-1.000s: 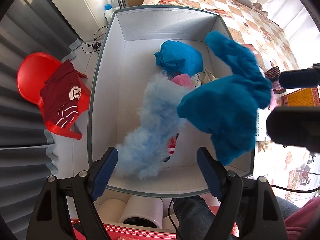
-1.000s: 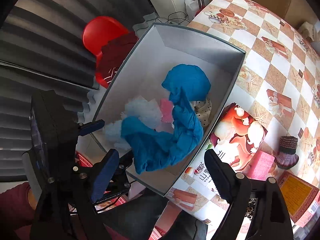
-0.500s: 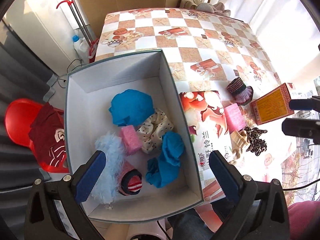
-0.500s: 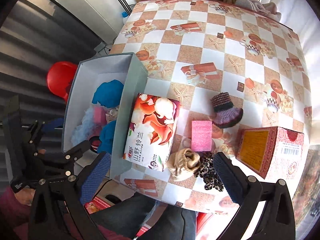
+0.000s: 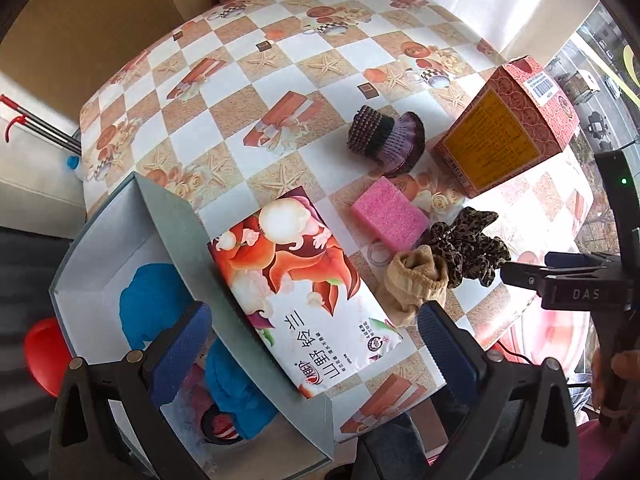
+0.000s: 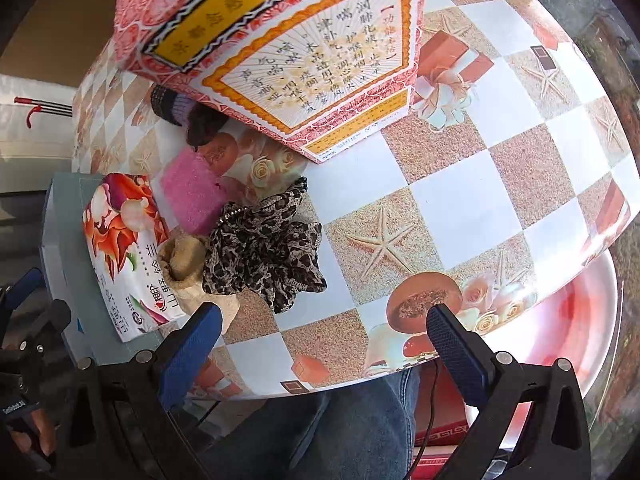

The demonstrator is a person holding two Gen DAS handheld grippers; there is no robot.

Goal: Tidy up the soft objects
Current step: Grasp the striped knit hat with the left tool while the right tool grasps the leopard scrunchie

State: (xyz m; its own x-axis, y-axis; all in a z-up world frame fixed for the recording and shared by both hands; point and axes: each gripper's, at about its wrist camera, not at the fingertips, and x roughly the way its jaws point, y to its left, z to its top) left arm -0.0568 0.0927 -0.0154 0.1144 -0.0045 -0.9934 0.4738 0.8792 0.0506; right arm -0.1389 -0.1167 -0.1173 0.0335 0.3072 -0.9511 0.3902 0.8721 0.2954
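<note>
Landmark: tissue pack (image 5: 304, 300), lying flat on the checked tablecloth (image 5: 320, 40) against the grey storage box (image 5: 192, 236).

Left of the pack, inside the box: blue cloths (image 5: 152, 300) and a striped sock (image 5: 220, 426), already sorted.

Left gripper (image 5: 312, 344) hangs over the pack and the box wall, jaws spread wide, nothing between them.

Just right of the pack's near end: beige sock (image 5: 416, 284), rolled, touching the leopard-print scrunchie (image 5: 468, 248). Both look light and limp and will likely collapse under the pads; the sock's rolled cuff and the scrunchie's gathered middle seem the best bites.

Right of the pack's far end: pink sponge (image 5: 390, 220), a springy block, probably best pinched across its short sides. Beyond it, the knitted purple bootie (image 5: 386, 138), soft; take by the ribbed cuff.

Furthest right: red carton (image 5: 508, 128), stiff, probably not for the box.

Right gripper (image 6: 322, 342) sits above the table edge, near the scrunchie (image 6: 264, 252), jaws fully apart and empty.
</note>
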